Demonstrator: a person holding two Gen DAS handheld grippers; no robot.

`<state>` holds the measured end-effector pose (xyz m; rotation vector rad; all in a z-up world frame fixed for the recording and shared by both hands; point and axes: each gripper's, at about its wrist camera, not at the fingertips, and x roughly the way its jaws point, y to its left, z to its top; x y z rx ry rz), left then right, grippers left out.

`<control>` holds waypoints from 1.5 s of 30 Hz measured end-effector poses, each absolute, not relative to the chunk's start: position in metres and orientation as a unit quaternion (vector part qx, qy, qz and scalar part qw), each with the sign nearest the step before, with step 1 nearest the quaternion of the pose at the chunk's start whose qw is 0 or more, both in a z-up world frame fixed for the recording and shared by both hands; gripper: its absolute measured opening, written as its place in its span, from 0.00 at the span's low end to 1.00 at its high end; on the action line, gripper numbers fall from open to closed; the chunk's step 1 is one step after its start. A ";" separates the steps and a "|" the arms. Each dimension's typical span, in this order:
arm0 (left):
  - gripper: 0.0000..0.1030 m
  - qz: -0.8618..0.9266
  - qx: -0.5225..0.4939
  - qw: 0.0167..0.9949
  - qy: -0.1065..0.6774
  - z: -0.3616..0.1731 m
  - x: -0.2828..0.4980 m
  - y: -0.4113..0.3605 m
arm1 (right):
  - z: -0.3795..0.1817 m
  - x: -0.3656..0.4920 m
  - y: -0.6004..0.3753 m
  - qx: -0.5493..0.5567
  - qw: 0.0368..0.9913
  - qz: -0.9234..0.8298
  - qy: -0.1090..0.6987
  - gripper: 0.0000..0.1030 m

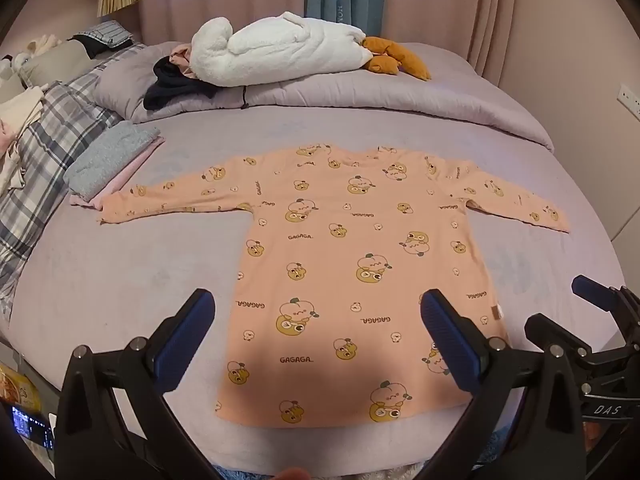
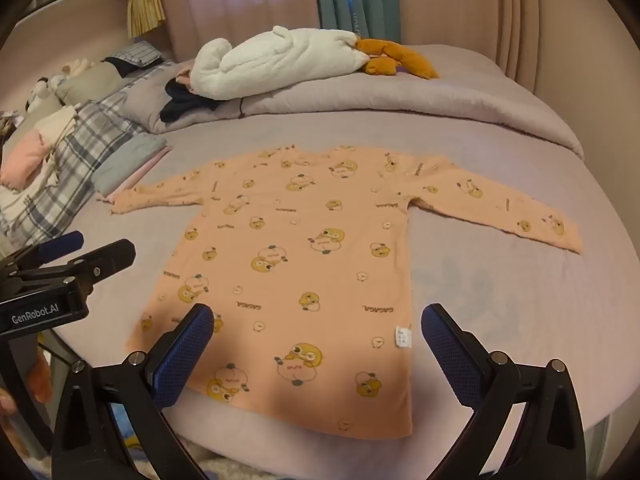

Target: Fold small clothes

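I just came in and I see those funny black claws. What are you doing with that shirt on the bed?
A person holds a gripper in each hand and is about to fold the peach long-sleeved shirt. It lies flat on the purple bed, both sleeves spread out, nothing folded yet. The left gripper and right gripper hover open above the shirt's bottom hem, holding nothing. A small stack of folded clothes sits near the left sleeve.

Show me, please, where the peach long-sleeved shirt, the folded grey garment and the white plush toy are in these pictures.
peach long-sleeved shirt [image 1: 352, 280]: left wrist view, middle of its body.
folded grey garment [image 1: 112, 156]: left wrist view, top face of the fold.
white plush toy [image 2: 272, 60]: right wrist view, middle of its body.
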<state>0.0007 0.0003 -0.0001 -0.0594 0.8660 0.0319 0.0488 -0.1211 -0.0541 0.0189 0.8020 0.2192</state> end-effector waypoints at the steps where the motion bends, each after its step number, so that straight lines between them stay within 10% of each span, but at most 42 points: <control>1: 1.00 0.014 -0.028 0.907 0.420 0.000 0.002 0.001 | -0.054 0.049 -0.121 0.009 0.915 0.106 0.390 1.00; 45: 1.00 0.013 -0.023 0.911 0.412 -0.005 -0.005 0.003 | -0.053 0.048 -0.120 0.008 0.915 0.104 0.389 1.00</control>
